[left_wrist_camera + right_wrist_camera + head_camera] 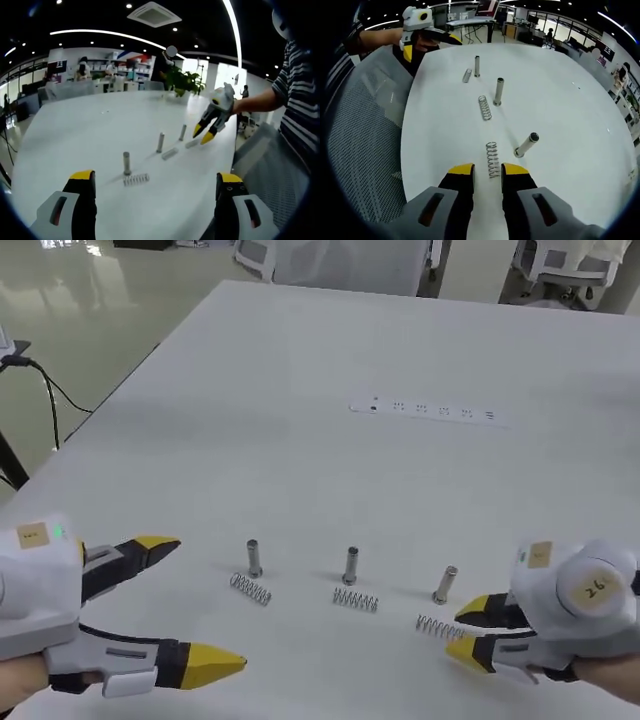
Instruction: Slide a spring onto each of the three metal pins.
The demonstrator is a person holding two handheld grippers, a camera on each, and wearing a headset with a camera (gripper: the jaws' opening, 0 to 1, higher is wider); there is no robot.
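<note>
Nearest us, the left tongs (200, 602) hang wide apart over the table (300, 440), holding nothing. On the other side the right tongs (462, 630) sit low at a narrow gap. In the right gripper view the near end of the right spring (492, 159) lies just between their tips, not pinched as far as we can see. A little further out, the middle spring (355, 600) and the left spring (250, 589) lie flat on the table, each just in front of its pin. Behind them stand the left pin (254, 558), the middle pin (351, 565) and the right pin (445, 584), all upright, all bare. So we call it none of three: no spring is on a pin, and the first pickup looks to be the step in hand. Far back, a white power strip (430, 410) lies well apart from the work.
</note>
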